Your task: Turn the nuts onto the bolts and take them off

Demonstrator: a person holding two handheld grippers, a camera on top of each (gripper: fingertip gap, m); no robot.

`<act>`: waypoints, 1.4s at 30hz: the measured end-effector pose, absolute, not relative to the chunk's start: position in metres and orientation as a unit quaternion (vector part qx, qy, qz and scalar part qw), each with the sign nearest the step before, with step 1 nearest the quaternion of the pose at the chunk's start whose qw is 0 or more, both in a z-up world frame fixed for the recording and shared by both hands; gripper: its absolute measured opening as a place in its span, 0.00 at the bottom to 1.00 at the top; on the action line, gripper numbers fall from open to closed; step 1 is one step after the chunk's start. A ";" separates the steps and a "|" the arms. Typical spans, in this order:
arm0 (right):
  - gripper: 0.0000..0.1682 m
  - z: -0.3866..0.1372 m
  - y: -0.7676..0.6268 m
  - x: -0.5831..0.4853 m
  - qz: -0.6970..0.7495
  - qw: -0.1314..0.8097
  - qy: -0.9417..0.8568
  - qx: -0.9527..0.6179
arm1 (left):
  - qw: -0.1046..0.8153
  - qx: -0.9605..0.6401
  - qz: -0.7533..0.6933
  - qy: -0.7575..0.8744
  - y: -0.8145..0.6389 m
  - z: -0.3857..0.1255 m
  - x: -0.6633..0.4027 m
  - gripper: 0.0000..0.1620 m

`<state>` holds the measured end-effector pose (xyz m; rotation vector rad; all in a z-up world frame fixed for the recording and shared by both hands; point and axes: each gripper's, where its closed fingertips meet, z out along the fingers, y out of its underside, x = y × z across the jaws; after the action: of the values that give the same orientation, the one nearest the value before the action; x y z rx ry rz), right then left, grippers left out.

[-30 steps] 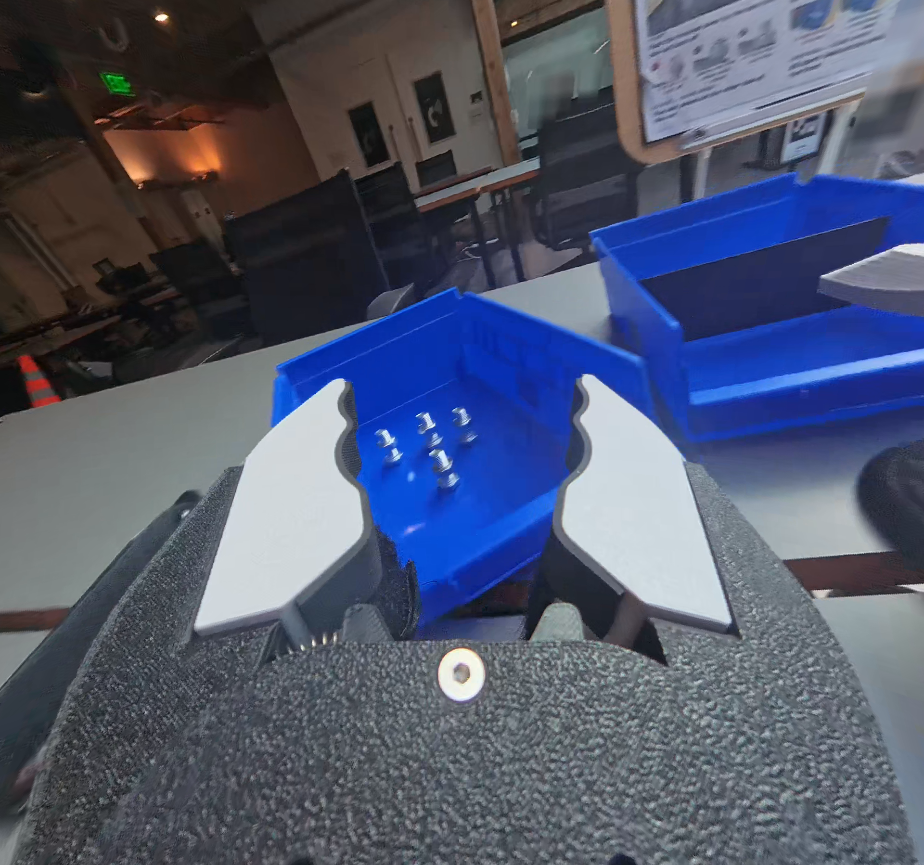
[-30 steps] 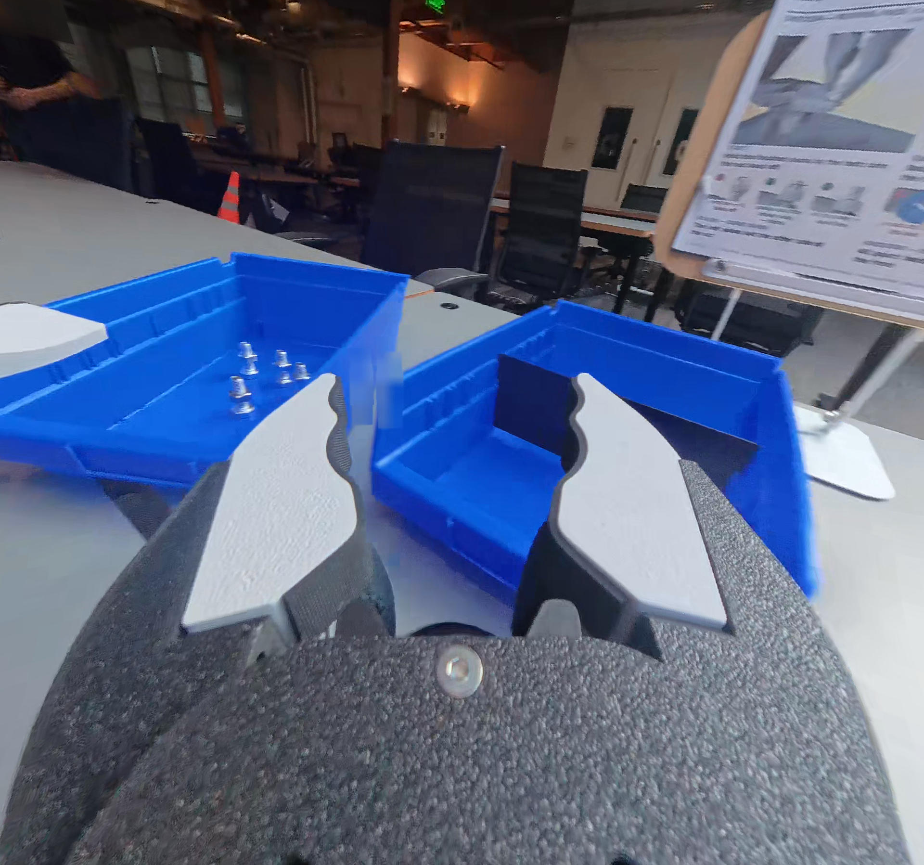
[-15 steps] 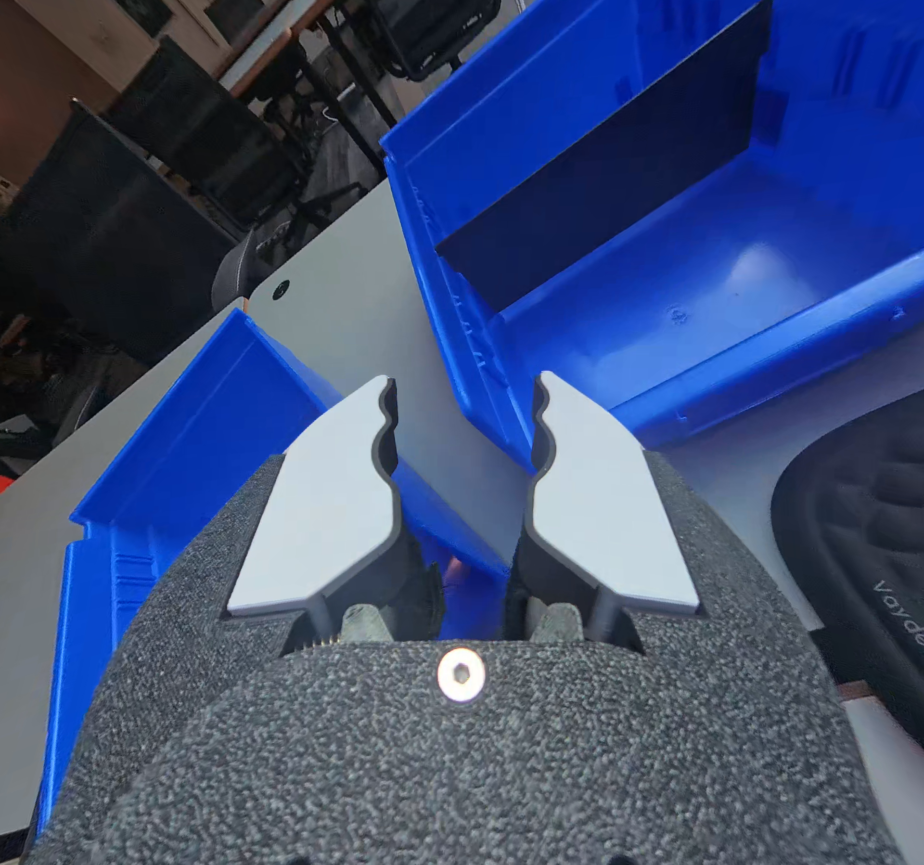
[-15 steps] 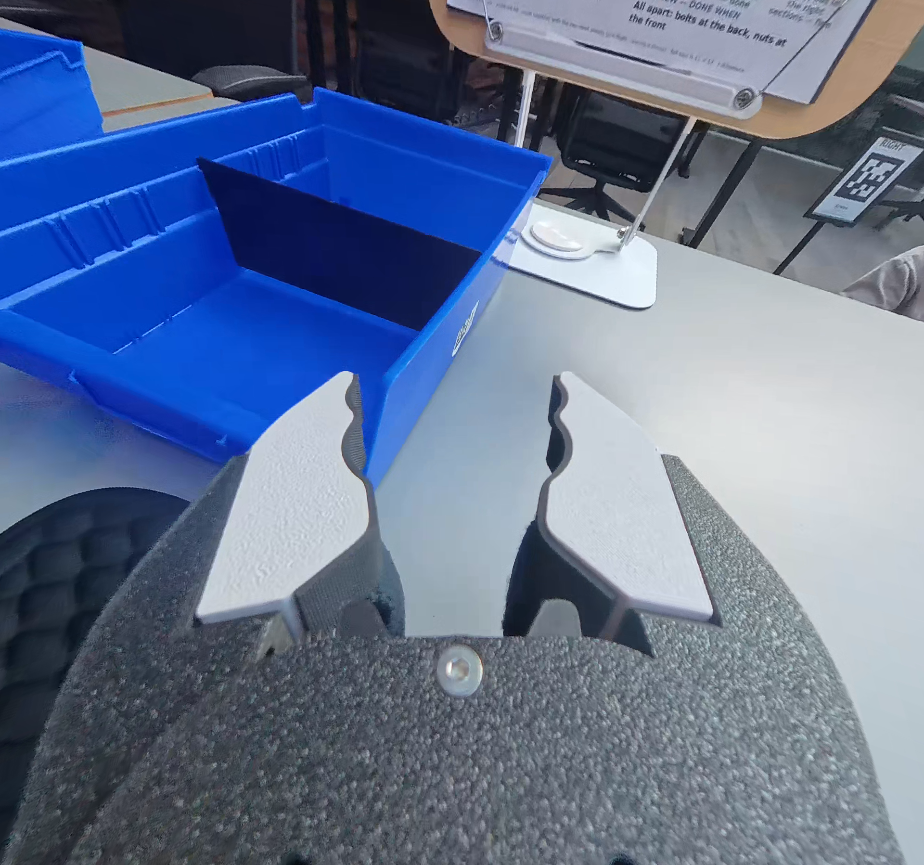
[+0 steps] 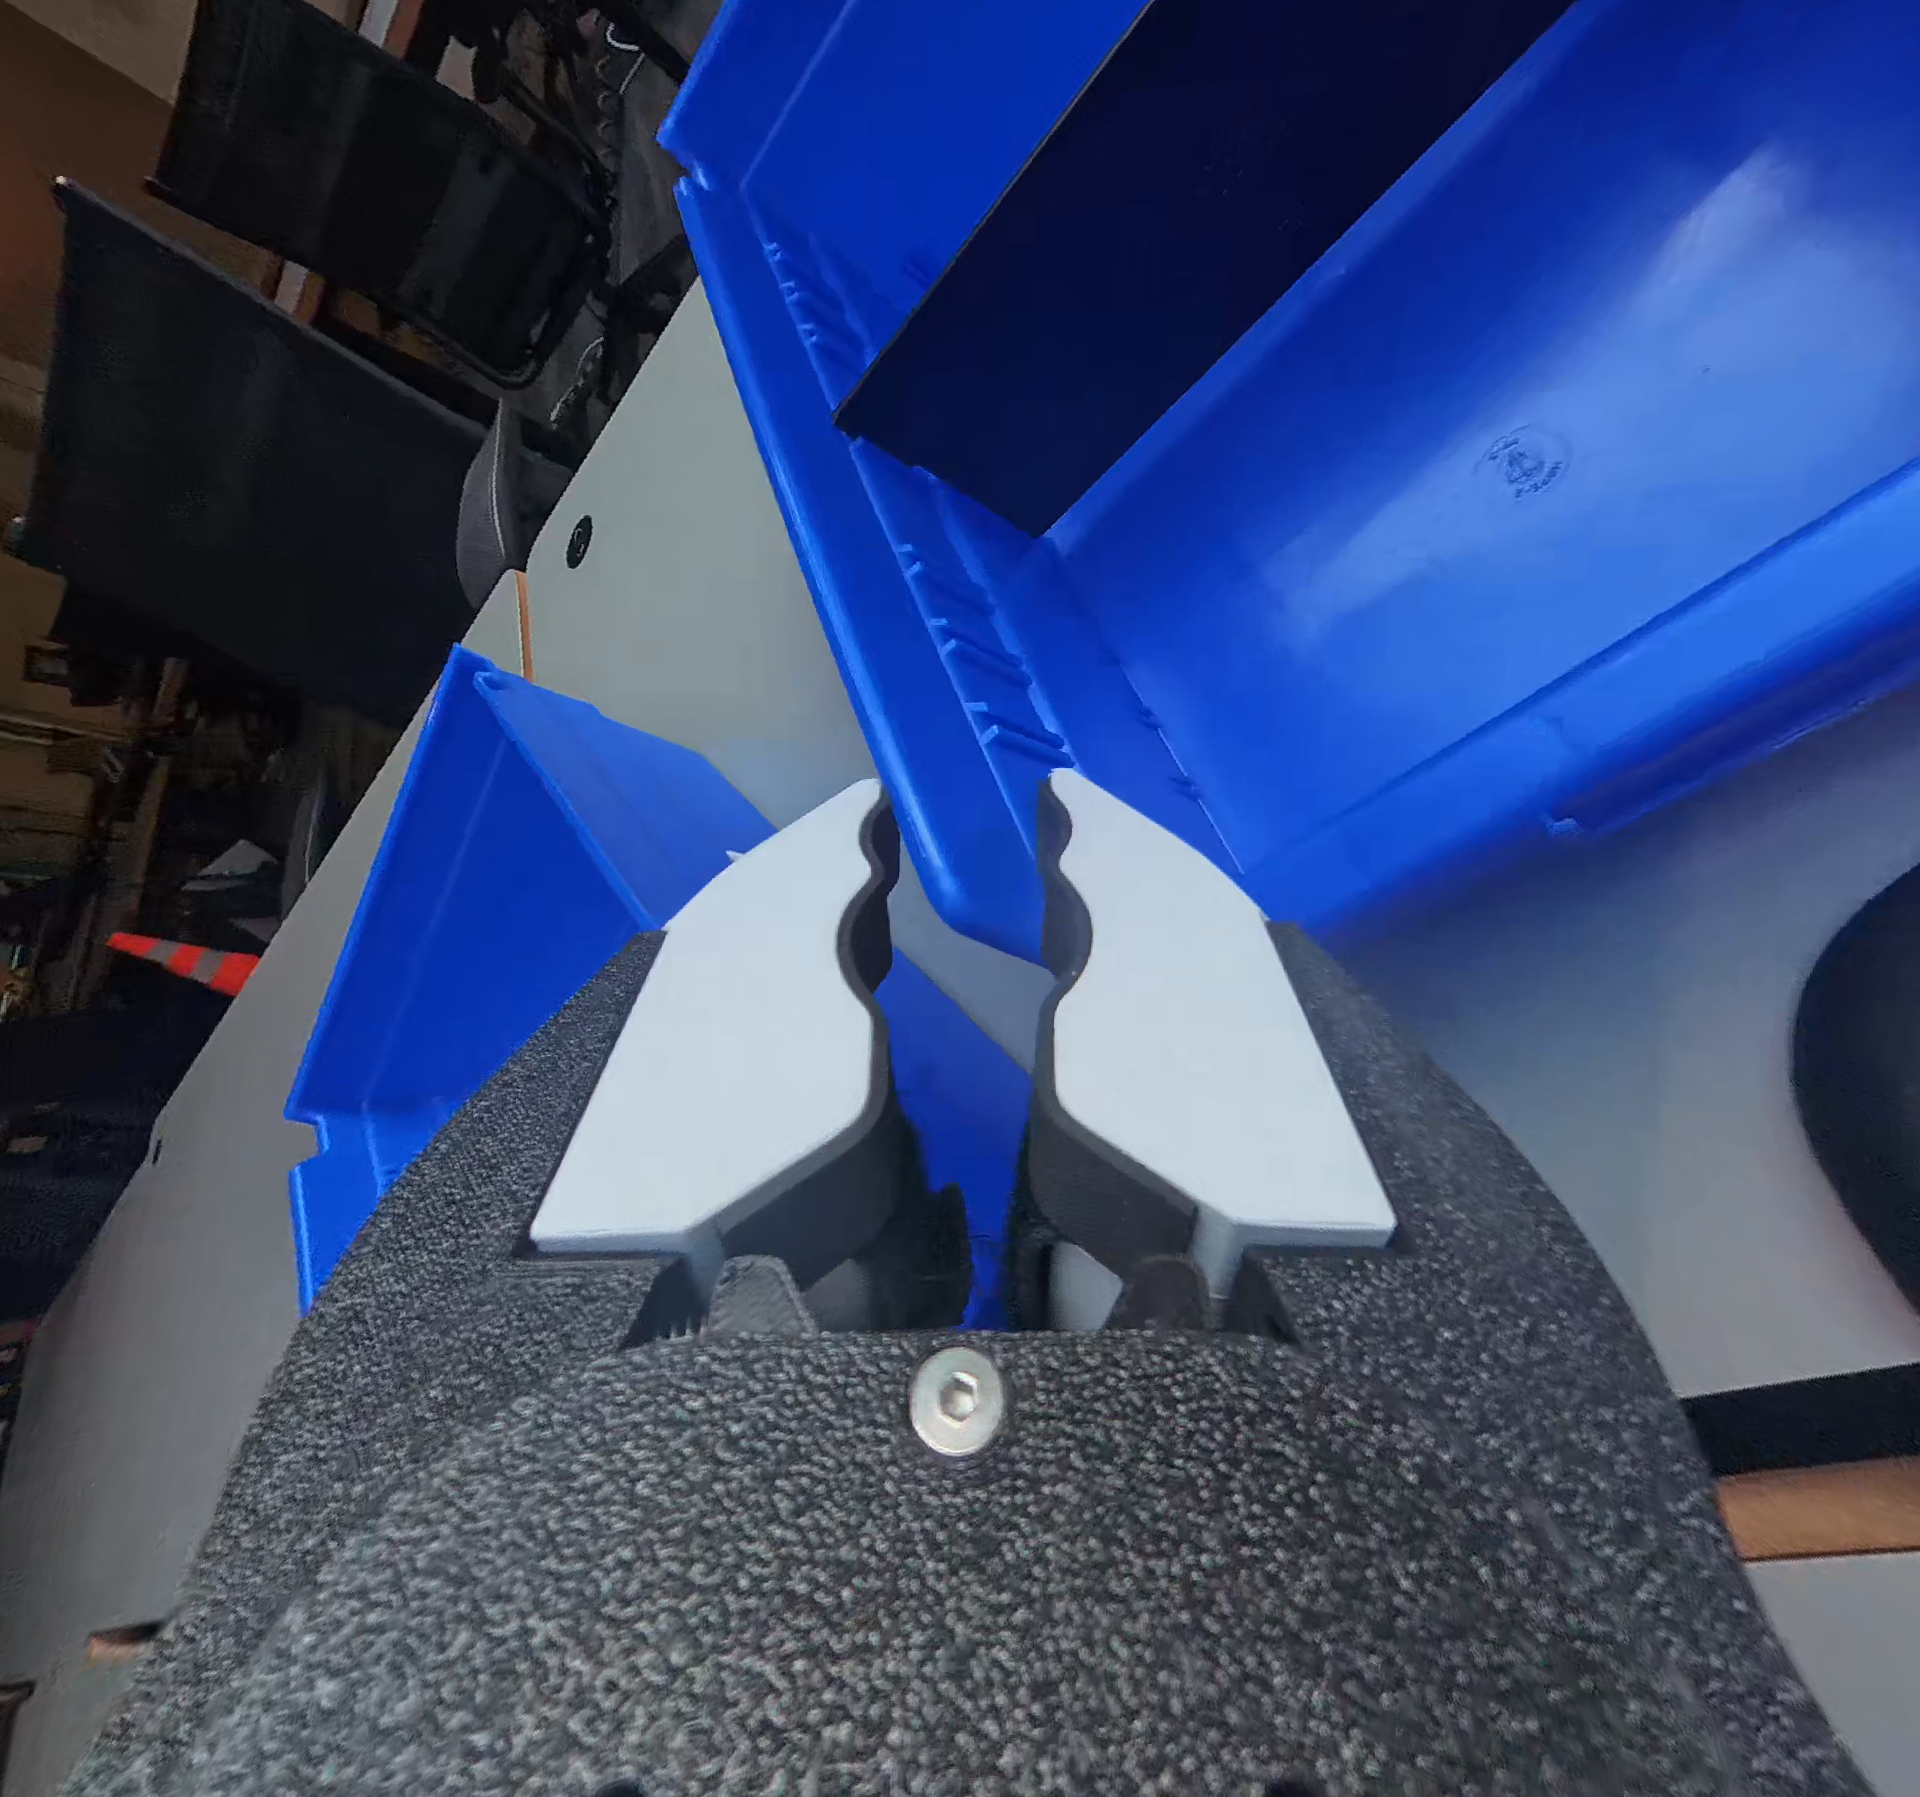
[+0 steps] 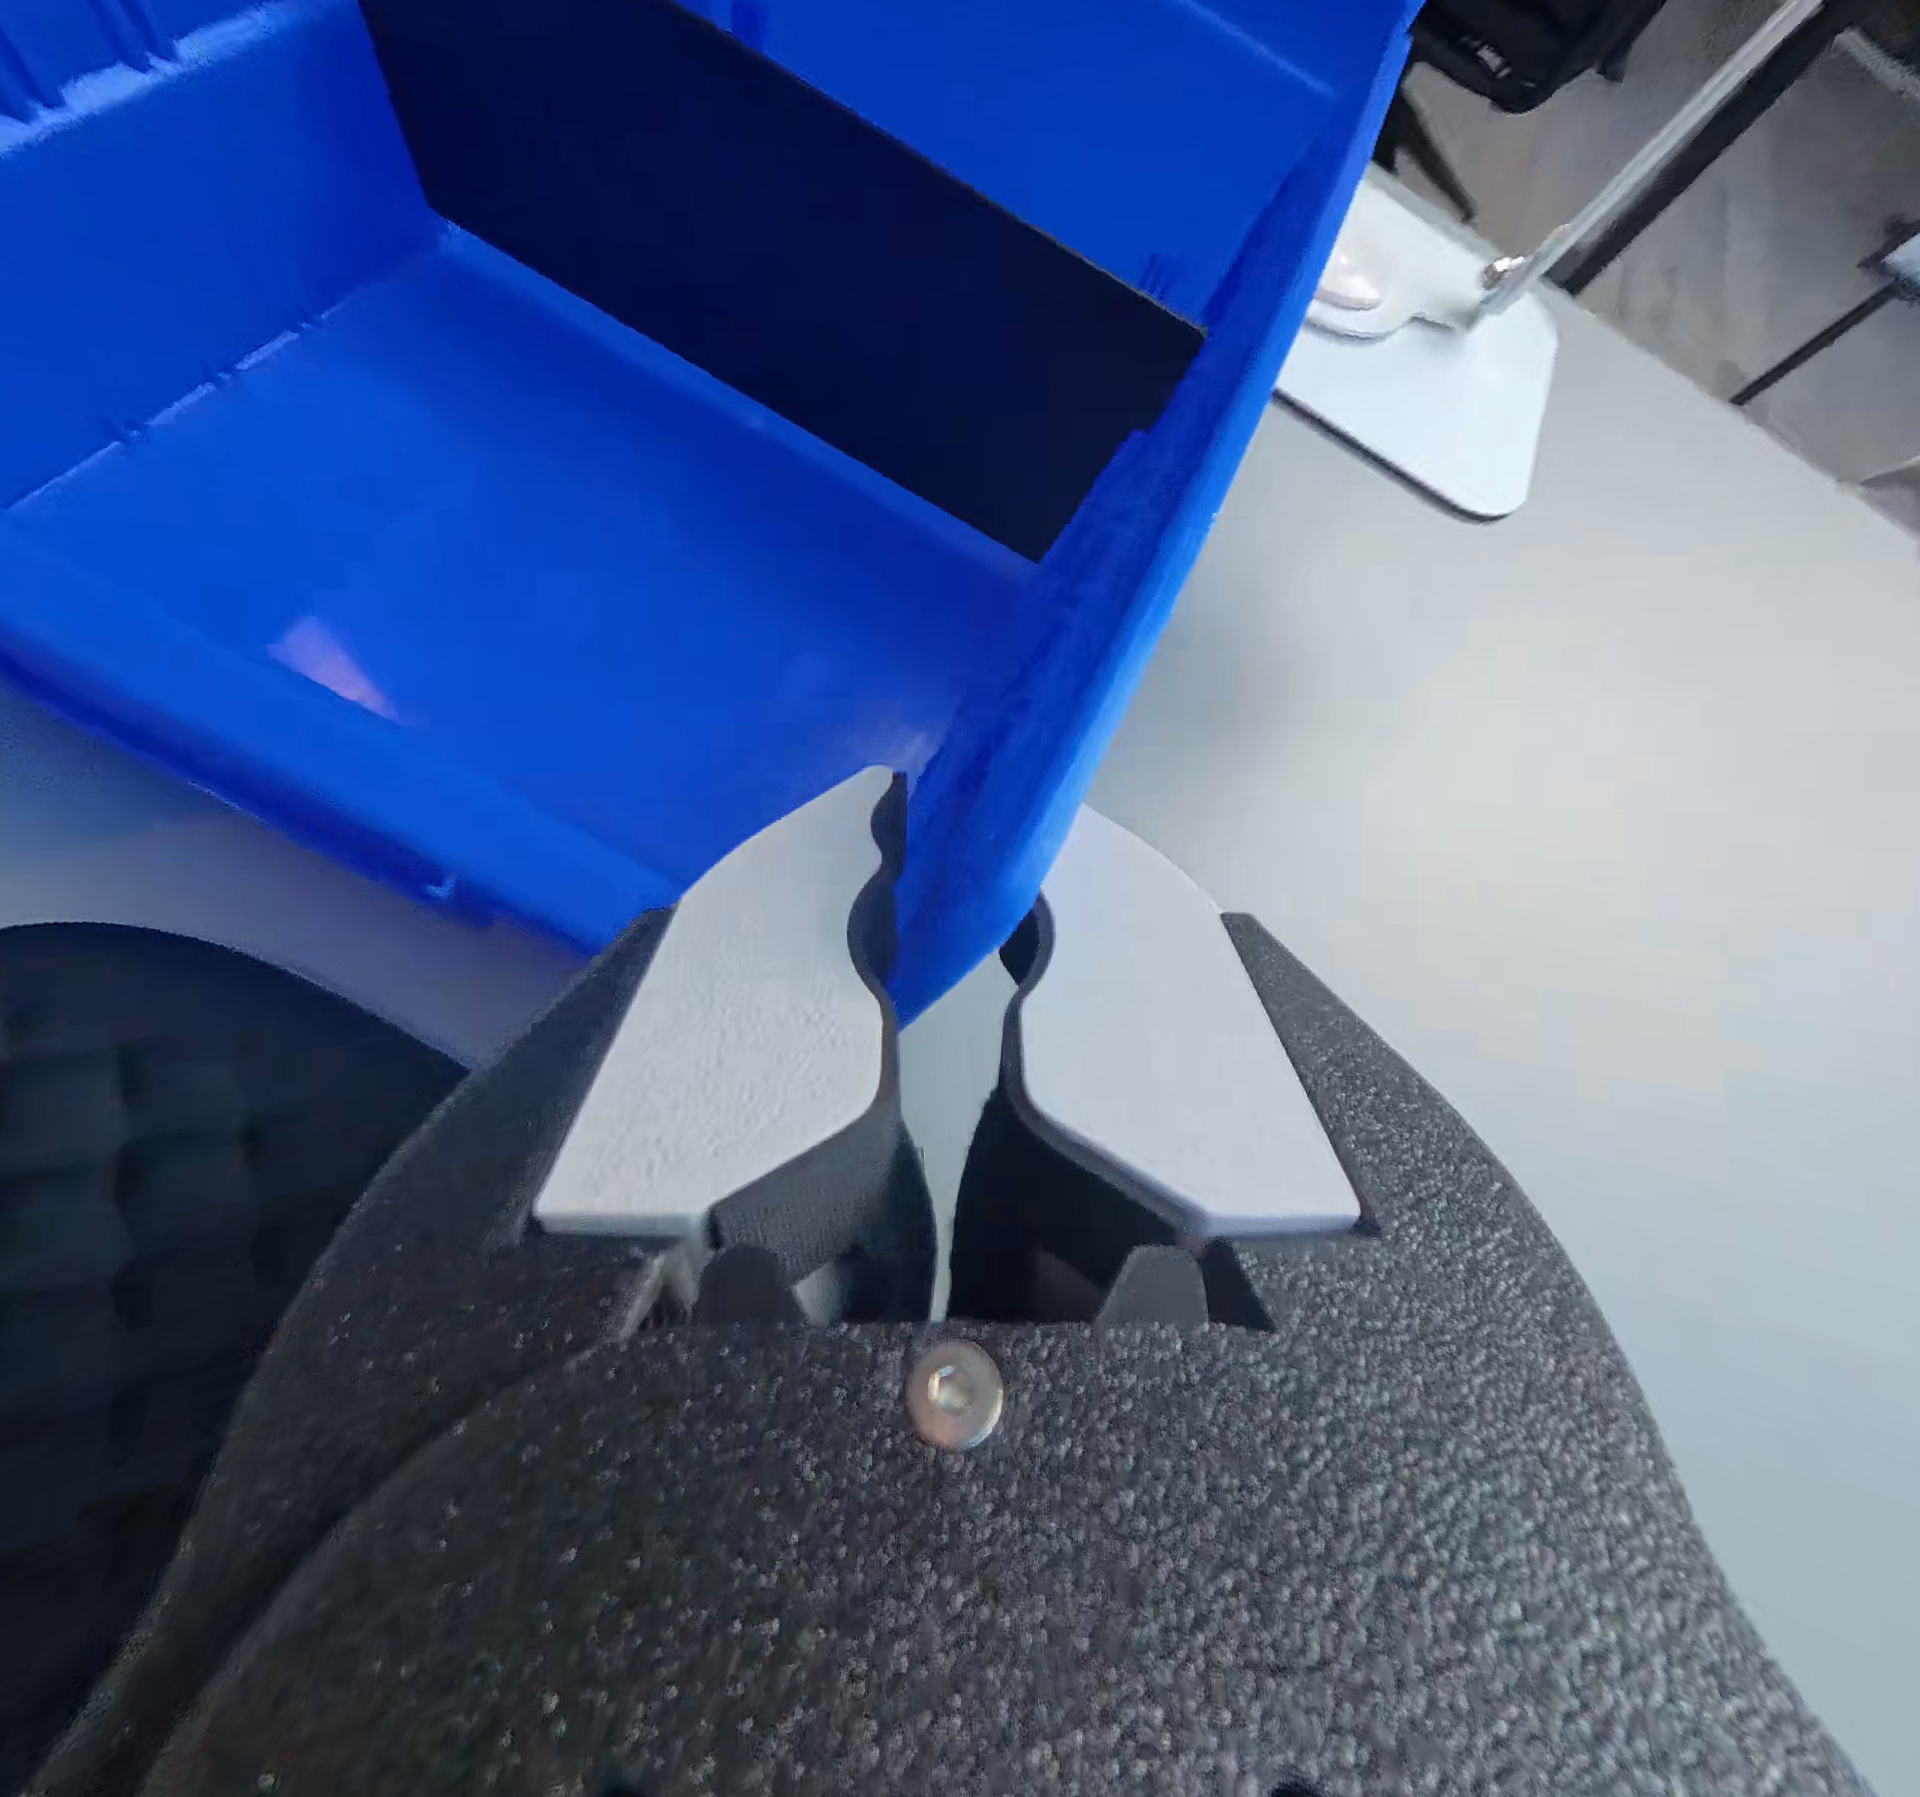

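Note:
A blue bin (image 5: 1455,552) with a black divider (image 5: 1143,189) stands on the grey table; both of its compartments that show are empty. My left gripper (image 5: 961,802) is shut on the front end of the bin's left wall. My right gripper (image 6: 977,802) is shut on the front end of the same bin's (image 6: 520,552) right wall, which hides part of the right finger. A second blue bin (image 5: 468,916) lies to the left, its floor hidden behind the left gripper. No nuts or bolts are in view.
A black padded mat (image 6: 156,1124) lies at the table's front between the grippers; it also shows in the left wrist view (image 5: 1870,1072). A white stand base (image 6: 1434,376) sits right of the bin. Black chairs (image 5: 260,397) stand beyond the table's far edge. Tip to tip, the grippers are about 20 centimeters apart.
Both grippers dropped and moved in on the divided bin, one to each side wall, and their jaws narrowed onto the walls. The bin with bolts left the views.

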<state>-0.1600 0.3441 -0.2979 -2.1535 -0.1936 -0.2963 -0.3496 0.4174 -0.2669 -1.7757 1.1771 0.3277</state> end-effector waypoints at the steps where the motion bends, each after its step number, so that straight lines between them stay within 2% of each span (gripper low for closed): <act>1: 0.07 -0.297 0.344 -0.153 -0.162 0.457 -0.091 -0.870 | 0.479 -0.724 0.118 0.482 0.415 -0.266 -0.346 0.14; 9: 0.06 -0.273 0.330 -0.143 -0.207 0.512 -0.112 -0.826 | 0.583 -0.670 0.074 0.453 0.400 -0.220 -0.326 0.08; 20: 0.06 -0.220 0.259 -0.065 -0.286 0.543 -0.060 -0.787 | 0.666 -0.591 -0.004 0.456 0.348 -0.169 -0.244 0.08; 34: 0.06 -0.233 0.143 0.090 -0.363 0.499 0.027 -0.787 | 0.659 -0.526 -0.078 0.531 0.273 -0.188 -0.065 0.08; 42: 0.06 -0.253 0.111 0.145 -0.379 0.474 0.062 -0.792 | 0.647 -0.512 -0.099 0.556 0.255 -0.209 0.004 0.08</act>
<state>0.1449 0.1115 -0.2526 -1.9383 0.1515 -0.9261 0.0036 0.2551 -0.2092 -1.1641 1.2653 -0.2258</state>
